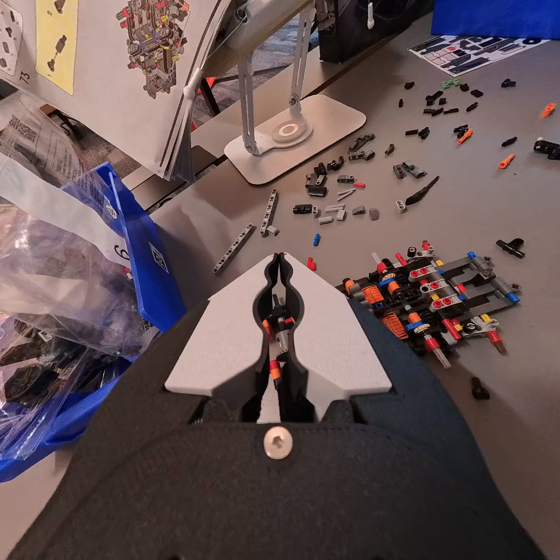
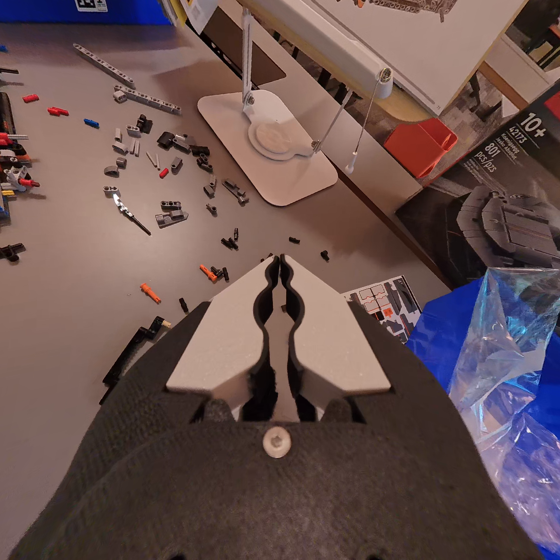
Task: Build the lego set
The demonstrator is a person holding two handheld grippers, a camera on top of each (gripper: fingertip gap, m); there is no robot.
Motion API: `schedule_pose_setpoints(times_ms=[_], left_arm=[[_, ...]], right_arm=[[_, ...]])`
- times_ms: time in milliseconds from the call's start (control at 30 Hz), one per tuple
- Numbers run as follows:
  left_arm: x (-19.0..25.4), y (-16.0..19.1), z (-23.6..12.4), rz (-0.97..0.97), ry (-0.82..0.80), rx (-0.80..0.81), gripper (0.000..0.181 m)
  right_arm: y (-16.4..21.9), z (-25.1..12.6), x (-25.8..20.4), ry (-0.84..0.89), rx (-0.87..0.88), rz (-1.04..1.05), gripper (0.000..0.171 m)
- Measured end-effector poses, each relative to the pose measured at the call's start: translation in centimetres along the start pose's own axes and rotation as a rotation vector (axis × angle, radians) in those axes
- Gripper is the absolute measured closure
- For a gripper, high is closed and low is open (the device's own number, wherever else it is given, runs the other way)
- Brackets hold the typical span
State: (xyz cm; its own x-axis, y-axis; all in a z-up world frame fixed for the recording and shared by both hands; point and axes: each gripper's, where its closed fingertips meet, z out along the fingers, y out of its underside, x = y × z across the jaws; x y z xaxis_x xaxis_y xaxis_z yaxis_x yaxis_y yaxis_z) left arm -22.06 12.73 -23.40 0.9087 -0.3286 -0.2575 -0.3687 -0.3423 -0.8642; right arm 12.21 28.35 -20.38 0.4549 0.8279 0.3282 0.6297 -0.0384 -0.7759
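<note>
The left gripper (image 1: 279,257), jaws closed and empty, hovers just left of the half-built chassis (image 1: 430,300), nearer than the likewise closed, empty right gripper (image 2: 278,259).

Your left wrist view looks forward and down along its gripper (image 1: 279,257), close above the tabletop (image 1: 454,439), facing the white book stand (image 1: 295,138). Your right wrist view looks down along its own gripper (image 2: 278,259) from a similar low height, facing the same stand (image 2: 269,142) from farther right. Both views share the stand, the loose scattered lego pieces (image 1: 339,194) (image 2: 157,151) and the sticker sheet (image 1: 466,54) (image 2: 385,306).
</note>
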Motion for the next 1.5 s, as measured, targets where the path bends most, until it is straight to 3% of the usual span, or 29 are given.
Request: schedule_pose_setpoints(times_ms=[33, 1033, 1300, 1500], left_arm=[[0.0, 0.0, 0.0, -0.001, 0.001, 0.000, 0.181], [0.0, 0.3, 0.0, 0.007, 0.007, -0.017, 0.181], [0.4, 0.2, 0.1, 0.013, 0.017, -0.018, 0.181], [0.4, 0.1, -0.1, 0.017, 0.016, -0.013, 0.181]], right_arm=[[0.0, 0.0, -0.1, -0.004, -0.002, -0.001, 0.171], [5.6, 1.1, -9.2, -0.448, -0.296, -0.119, 0.162], [2.8, 2.8, -19.3, -0.669, -0.191, -0.279, 0.160], [2.8, 5.1, -24.0, -0.665, -0.165, -0.374, 0.156]])
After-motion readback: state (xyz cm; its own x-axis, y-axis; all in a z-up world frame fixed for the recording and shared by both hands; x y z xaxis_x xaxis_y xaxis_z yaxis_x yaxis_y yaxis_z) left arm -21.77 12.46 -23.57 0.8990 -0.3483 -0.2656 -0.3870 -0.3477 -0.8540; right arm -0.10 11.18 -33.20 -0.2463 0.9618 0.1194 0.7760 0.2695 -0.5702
